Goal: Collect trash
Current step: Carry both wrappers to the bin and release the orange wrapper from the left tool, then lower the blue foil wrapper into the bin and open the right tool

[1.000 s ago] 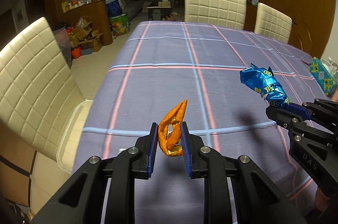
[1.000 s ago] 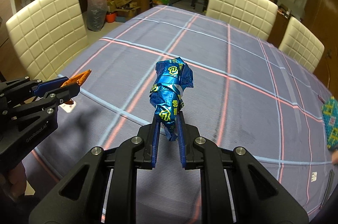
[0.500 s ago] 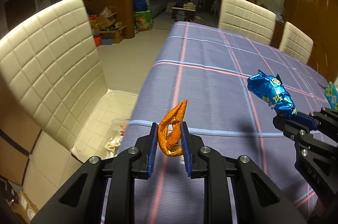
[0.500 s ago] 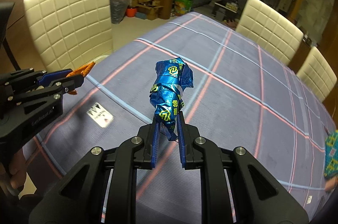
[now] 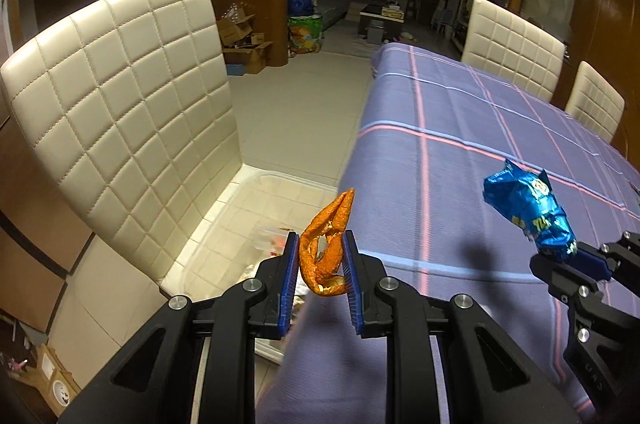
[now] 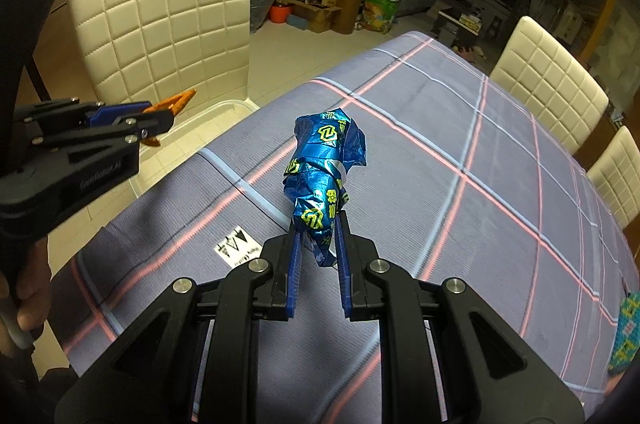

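My left gripper (image 5: 320, 237) is shut on a curled orange peel (image 5: 325, 256) and hangs at the table's left edge, above a clear plastic bin (image 5: 248, 184) that sits on a chair seat. Scraps lie in the bin. My right gripper (image 6: 318, 222) is shut on a crumpled blue snack wrapper (image 6: 324, 172) over the purple plaid tablecloth (image 6: 460, 152). The left wrist view has the right gripper (image 5: 576, 254) and its wrapper (image 5: 528, 208) at the right. In the right wrist view, the left gripper (image 6: 160, 118), the peel (image 6: 176, 102) and the bin's rim (image 6: 218, 108) are at the left.
A cream quilted chair (image 5: 120, 96) holds the bin, and two more chairs (image 5: 512, 48) stand along the table's far side. A white label (image 6: 236, 249) lies on the cloth. A green patterned item (image 6: 626, 336) sits at the right edge. Boxes and bags (image 6: 316, 4) crowd the floor behind.
Both grippers have swung left with their loads, from over the table's middle to its left edge. The chair and the bin have come into view under the left gripper.
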`<state>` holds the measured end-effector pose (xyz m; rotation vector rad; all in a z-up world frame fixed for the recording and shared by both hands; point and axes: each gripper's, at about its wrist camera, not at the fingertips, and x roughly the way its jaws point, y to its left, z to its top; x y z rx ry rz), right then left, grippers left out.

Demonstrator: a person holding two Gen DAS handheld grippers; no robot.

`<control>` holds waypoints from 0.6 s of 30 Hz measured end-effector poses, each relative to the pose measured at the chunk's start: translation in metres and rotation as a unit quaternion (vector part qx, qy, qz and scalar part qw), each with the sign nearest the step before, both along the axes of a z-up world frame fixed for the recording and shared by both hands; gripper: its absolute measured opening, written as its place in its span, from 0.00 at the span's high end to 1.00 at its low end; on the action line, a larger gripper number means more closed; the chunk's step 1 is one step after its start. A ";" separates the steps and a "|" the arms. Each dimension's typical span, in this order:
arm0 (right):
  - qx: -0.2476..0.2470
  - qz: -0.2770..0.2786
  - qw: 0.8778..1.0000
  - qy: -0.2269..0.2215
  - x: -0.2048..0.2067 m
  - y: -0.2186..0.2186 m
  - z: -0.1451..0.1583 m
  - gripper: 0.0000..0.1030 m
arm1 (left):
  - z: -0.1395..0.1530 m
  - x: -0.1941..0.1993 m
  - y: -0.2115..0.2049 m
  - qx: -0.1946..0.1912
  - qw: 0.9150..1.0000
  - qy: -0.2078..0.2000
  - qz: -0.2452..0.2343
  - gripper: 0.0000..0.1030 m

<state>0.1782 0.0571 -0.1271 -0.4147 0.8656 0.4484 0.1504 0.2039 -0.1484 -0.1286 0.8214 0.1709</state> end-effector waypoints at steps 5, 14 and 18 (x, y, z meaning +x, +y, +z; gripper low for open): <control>-0.002 0.001 1.000 0.005 0.009 0.010 -0.003 0.84 | -0.006 0.010 0.013 0.002 1.000 0.004 0.009 0.79; -0.007 0.007 1.000 0.016 0.020 0.027 -0.011 0.84 | -0.021 0.023 0.027 -0.024 1.000 0.014 0.005 0.27; -0.014 0.006 1.000 0.024 0.025 0.031 -0.017 0.84 | -0.023 0.022 0.033 -0.027 1.000 0.006 0.010 0.27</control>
